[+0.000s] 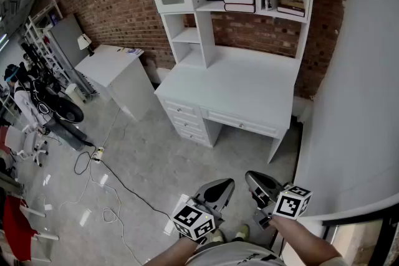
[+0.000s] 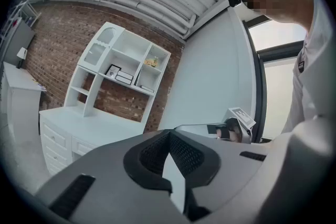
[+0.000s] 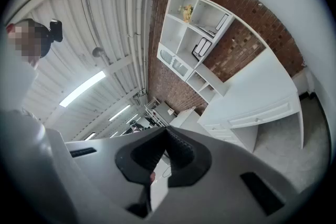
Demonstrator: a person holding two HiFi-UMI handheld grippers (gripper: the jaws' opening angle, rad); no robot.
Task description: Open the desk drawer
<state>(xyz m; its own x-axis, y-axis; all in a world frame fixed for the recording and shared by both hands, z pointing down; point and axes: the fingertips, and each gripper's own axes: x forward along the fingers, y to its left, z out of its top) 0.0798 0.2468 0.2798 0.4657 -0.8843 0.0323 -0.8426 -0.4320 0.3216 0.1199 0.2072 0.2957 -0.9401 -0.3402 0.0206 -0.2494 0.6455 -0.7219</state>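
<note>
Both claws shut, nothing in them: left claw [image 1: 218,189] & right claw [image 1: 259,184] hang low by my body, well apart from the white table [image 1: 243,81]. Step in hand, I reckon: the approach. To do it well: walk up, open one claw, square it to the knob [image 1: 242,126] on the wide drawer [image 1: 252,124], close, pull straight out w/o twisting. Count: 2 claws, 1 wide drawer, 3 small drawers [image 1: 186,120] stacked left of it.
</note>
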